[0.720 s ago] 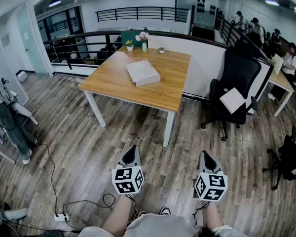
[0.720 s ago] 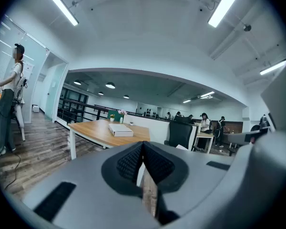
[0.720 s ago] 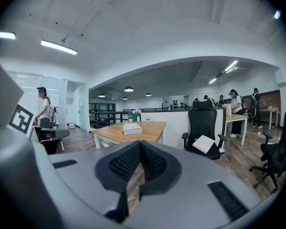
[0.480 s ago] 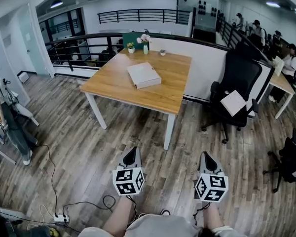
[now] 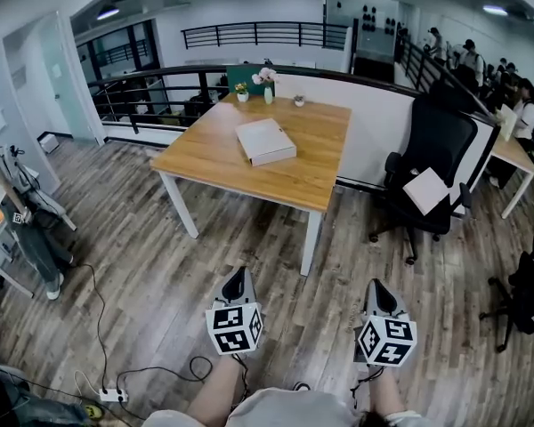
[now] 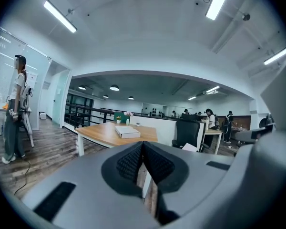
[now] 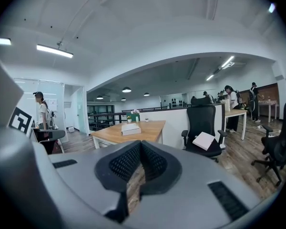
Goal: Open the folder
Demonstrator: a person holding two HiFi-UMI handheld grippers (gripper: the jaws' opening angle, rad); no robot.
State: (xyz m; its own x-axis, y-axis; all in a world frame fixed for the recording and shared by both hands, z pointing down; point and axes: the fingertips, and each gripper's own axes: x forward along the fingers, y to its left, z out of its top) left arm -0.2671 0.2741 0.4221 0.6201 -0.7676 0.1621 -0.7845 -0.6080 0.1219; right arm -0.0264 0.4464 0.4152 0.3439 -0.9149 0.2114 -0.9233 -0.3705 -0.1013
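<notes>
A flat white folder lies closed on the wooden table, well ahead of me across the plank floor. It shows small in the left gripper view and in the right gripper view. My left gripper and right gripper are held side by side close to my body, far short of the table, pointing toward it. Each is shut with nothing between its jaws, as the left gripper and the right gripper show in their own views.
A black office chair with a white pad on its seat stands right of the table. A flower vase sits at the table's far edge by a railing. Cables and a power strip lie on the floor at left. A person stands far left.
The table and folder sit a little lower and further right in the head view, and both grippers a little lower. Both grippers stay shut and side by side.
</notes>
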